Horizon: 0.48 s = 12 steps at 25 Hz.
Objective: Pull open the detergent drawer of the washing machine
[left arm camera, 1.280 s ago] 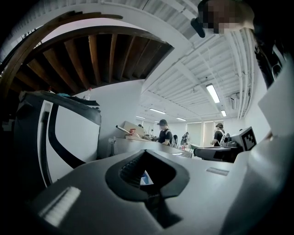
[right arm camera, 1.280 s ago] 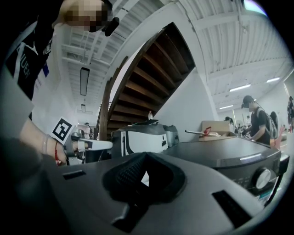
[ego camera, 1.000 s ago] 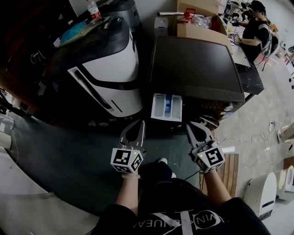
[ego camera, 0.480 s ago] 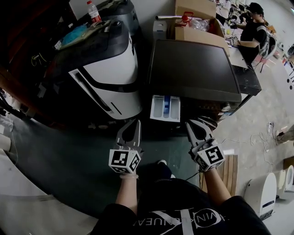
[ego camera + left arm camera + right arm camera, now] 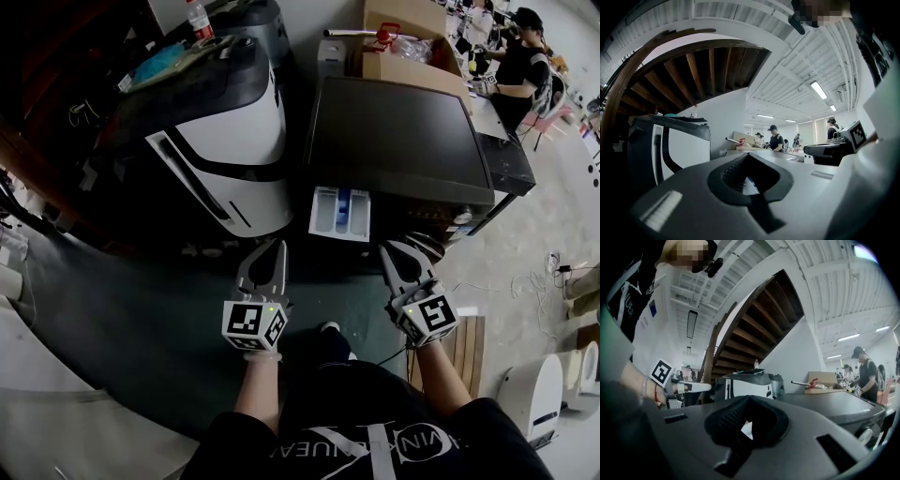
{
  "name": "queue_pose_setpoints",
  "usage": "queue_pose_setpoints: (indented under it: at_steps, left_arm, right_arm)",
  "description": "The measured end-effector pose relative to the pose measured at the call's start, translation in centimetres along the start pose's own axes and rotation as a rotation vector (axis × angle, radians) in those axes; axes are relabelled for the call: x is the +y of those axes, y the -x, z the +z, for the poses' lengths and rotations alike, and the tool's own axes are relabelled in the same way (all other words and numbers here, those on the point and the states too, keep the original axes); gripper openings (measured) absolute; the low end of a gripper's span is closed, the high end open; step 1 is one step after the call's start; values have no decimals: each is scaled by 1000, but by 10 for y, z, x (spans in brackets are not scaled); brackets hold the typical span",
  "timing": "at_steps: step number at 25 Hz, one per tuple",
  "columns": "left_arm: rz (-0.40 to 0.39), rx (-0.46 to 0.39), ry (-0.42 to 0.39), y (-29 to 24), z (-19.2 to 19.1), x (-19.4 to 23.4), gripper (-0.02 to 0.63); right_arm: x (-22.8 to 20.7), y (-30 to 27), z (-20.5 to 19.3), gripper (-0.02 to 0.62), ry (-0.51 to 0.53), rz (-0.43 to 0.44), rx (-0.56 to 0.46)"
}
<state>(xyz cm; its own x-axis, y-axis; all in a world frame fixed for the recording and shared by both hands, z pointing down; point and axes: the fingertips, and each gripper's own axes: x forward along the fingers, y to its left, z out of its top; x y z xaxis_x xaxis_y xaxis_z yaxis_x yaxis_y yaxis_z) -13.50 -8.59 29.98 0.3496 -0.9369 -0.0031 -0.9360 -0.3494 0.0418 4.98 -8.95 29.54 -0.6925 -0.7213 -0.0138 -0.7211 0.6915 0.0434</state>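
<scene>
Left tool [image 5: 278, 247] and right tool [image 5: 386, 251] are both clenched, gripping nothing, near the detergent drawer [image 5: 341, 214]. It juts open from the washing machine [image 5: 398, 141] front, compartments showing.

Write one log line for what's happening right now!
white-and-blue detergent drawer: pulled out of dark washing machine | left gripper: shut, empty, apart from drawer | right gripper: shut, empty
</scene>
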Motion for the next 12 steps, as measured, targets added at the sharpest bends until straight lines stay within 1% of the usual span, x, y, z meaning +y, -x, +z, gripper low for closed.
queue_pose_setpoints:
  at_steps: [12]
  left_arm:
    - [-2,4,-8,6,-2,-4,9]
  right_arm:
    - [3,5,-2,12,0,-5,-5]
